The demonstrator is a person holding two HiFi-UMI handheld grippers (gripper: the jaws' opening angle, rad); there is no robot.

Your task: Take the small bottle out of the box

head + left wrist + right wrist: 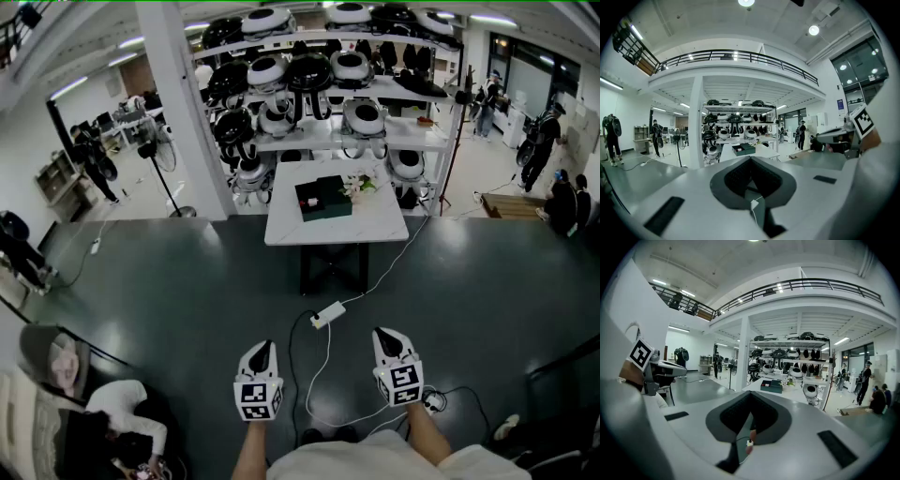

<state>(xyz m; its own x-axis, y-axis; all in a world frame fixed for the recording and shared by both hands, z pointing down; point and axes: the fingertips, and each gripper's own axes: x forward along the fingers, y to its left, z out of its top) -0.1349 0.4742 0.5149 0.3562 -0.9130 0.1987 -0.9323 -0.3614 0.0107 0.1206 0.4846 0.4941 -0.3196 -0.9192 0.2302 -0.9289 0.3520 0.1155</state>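
A dark green box (323,198) lies open on the white table (375,223), far ahead of me; something small and red shows inside it, and no bottle can be made out. Both grippers hang low near my body, well short of the table. My left gripper (266,347) is shut with nothing between its fingers. The right gripper (385,334) is likewise shut and empty. The box appears small and distant in the left gripper view (743,149) and in the right gripper view (771,386), beyond the closed tips of the left gripper (751,159) and right gripper (751,393).
A flower bunch (359,185) sits next to the box. Behind the table stands a shelf rack (328,84) of white and black headsets. A white pillar (192,112) rises at the left. A power strip (328,314) and cables lie on the dark floor. A person (66,394) sits at lower left.
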